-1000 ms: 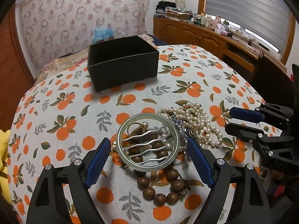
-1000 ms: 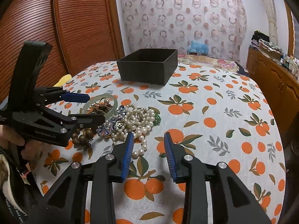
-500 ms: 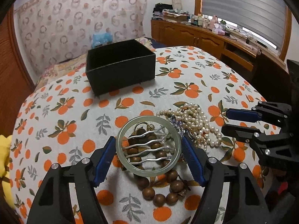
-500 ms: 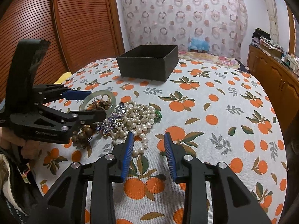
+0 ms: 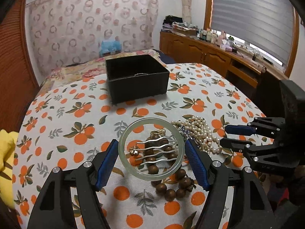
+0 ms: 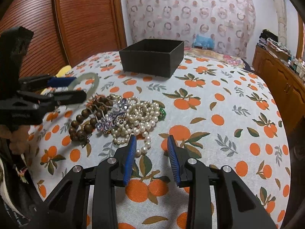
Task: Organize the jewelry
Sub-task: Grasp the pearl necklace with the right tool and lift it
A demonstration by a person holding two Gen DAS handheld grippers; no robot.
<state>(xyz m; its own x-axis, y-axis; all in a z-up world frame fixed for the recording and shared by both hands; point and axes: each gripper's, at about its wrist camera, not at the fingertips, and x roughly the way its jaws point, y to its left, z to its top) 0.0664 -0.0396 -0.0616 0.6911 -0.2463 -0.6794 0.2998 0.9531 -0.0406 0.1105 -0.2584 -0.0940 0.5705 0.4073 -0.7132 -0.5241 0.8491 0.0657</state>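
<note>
The tabletop carries a black box at its far side. The left tool grips the pale green bangle, lifted above the jewelry pile; carrying it to the box looks next. The right tool hovers narrow and empty.

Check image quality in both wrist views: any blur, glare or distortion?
Left wrist view: strong fisheye bending and dark corner vignette; bright window blinds are nearly blown out; pale green jade bangle is sharp. Right wrist view: same distortion, dimmer and warmer; the bangle and left gripper look slightly soft.
</note>
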